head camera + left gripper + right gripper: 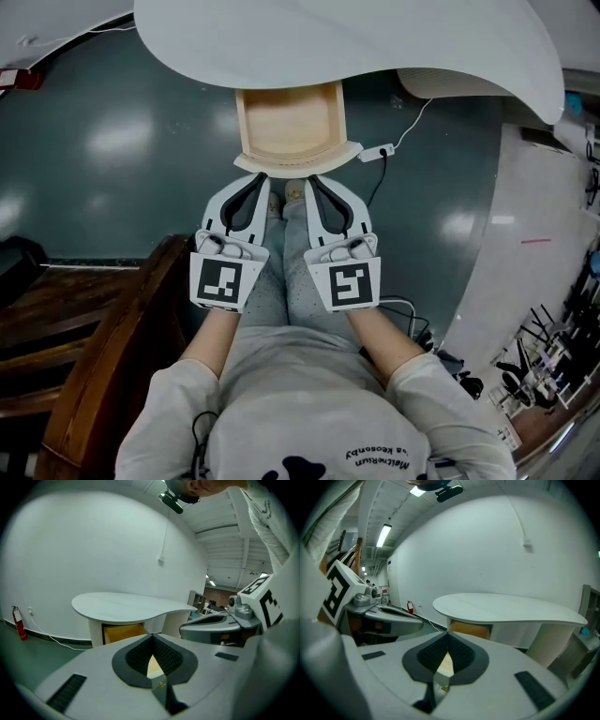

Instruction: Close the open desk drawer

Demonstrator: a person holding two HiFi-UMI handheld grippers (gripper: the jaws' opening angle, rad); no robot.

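The wooden drawer (289, 127) stands pulled out from under the white desk top (375, 42), its pale front panel (298, 162) facing me. Just short of that panel, my left gripper (263, 182) and right gripper (311, 182) are held side by side, apart from it. Both are shut with nothing between the jaws. In the left gripper view the closed tips (151, 637) point at the drawer (124, 632), with the right gripper (220, 630) alongside. The right gripper view shows shut tips (447, 634) aimed at the drawer (471, 630) under the desk top (506, 609).
A dark wooden chair (103, 347) stands at my left. A white power strip (375, 153) with its cable lies on the grey floor right of the drawer. A white panel (525, 234) runs along the right. A fire extinguisher (19, 623) stands by the wall.
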